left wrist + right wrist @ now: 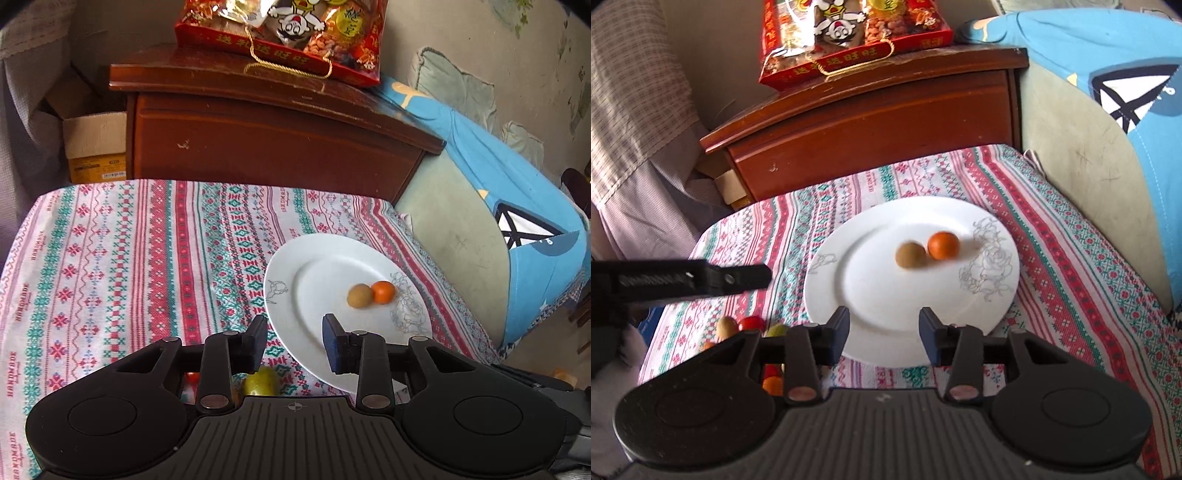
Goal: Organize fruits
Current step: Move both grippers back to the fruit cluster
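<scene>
On the round white plate [886,295] at mid-frame a brown fruit [911,254] touches an orange one [943,245], your right gripper [884,334] and left gripper [294,341] both parted and empty, so next fetch from the loose fruits [746,325] at lower left.

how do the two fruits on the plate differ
Colour: the orange fruit is bright orange, the brown fruit a dull tan-brown.
Place: on the white plate, the orange fruit lies nearer the rim's line drawing, the brown fruit nearer the plate's middle.
Finish: the orange fruit looks smoother and glossier, the brown fruit matte.
Shared: both are small and round, of similar size, lying side by side and apparently touching.
</scene>
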